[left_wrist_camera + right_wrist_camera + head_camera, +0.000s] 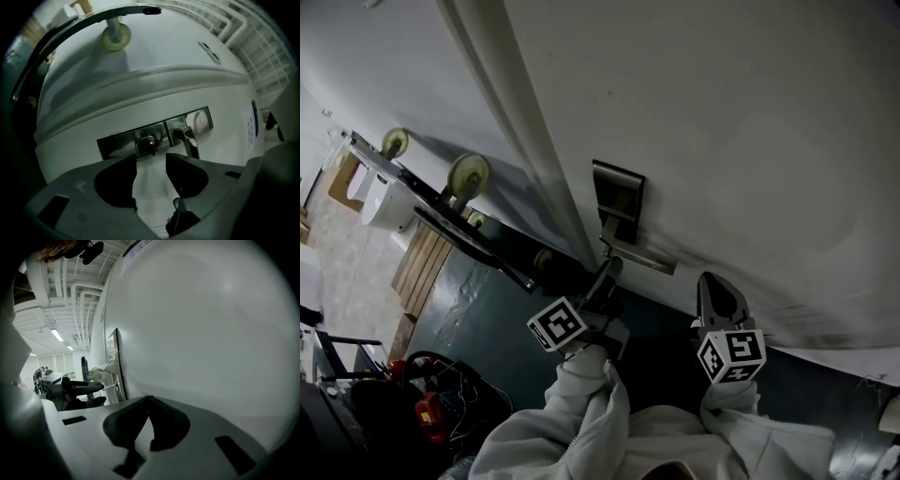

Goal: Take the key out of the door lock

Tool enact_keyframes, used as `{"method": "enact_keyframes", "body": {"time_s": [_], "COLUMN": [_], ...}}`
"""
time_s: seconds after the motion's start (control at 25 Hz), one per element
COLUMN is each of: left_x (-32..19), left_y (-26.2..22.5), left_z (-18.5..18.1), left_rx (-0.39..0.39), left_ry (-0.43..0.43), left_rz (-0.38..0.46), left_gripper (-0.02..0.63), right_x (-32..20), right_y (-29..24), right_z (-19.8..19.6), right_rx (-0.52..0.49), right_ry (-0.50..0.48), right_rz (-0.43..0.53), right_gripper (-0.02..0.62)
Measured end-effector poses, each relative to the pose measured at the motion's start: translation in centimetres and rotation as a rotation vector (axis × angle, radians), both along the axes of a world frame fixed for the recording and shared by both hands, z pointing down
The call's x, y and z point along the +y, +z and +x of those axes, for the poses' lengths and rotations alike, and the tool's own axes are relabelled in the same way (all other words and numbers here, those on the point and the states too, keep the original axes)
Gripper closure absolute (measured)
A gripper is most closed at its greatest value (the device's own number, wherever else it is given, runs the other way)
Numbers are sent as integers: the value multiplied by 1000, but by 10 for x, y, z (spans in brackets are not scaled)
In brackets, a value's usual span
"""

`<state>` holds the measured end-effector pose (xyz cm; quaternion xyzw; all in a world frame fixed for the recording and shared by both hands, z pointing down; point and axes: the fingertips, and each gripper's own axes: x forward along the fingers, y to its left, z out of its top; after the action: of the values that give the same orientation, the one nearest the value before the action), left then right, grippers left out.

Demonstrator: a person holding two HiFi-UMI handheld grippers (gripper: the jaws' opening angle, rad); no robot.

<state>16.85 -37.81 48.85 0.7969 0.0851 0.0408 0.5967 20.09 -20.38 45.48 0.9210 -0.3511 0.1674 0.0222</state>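
A metal lock plate (619, 199) with a lever handle (639, 253) sits on the white door (722, 141). In the left gripper view a small silver key (148, 142) sticks out of the lock plate (117, 143), left of the handle (187, 138). My left gripper (151, 156) points at it with its jaws open; the key is just beyond the tips, not between them. From the head view the left gripper (612, 266) is right below the handle. My right gripper (717, 286) hangs to the right by the door, jaws shut and empty (149, 399).
A black-framed trolley with pale wheels (469, 178) stands against the wall left of the door. Wooden pallets (422, 262) lie on the dark floor, with cables and a red object (427, 408) at the lower left. The door's edge (115, 364) shows in the right gripper view.
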Motion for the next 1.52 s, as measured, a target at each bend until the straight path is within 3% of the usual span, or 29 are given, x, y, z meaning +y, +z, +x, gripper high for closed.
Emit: {"method": "enact_keyframes", "body": {"time_s": [0.12, 0.24, 0.52, 0.68, 0.8, 1.52], "left_x": [-3, -9, -16, -16, -17, -17], "left_y": [-5, -5, 6, 0, -7, -3], "left_z": [8, 16, 21, 25, 27, 25], "left_rx": [41, 53, 20, 46, 68, 0], "left_ry": [-27, -54, -86, -84, -89, -117], "left_rz": [-152, -205, -216, -227, -216, -323], "left_gripper": [431, 431, 482, 506, 572, 580], "right_x": [1, 1, 1, 1, 0, -15], "right_y": [0, 1, 2, 5, 6, 1], "right_z": [0, 2, 3, 4, 4, -2], "right_rx": [0, 0, -9, -19, -18, -6], "right_ry": [-4, -11, -32, -39, -43, -99], "right_rz": [-3, -5, -12, -18, -16, -23], "right_gripper": [543, 543, 543, 543, 543, 543]}}
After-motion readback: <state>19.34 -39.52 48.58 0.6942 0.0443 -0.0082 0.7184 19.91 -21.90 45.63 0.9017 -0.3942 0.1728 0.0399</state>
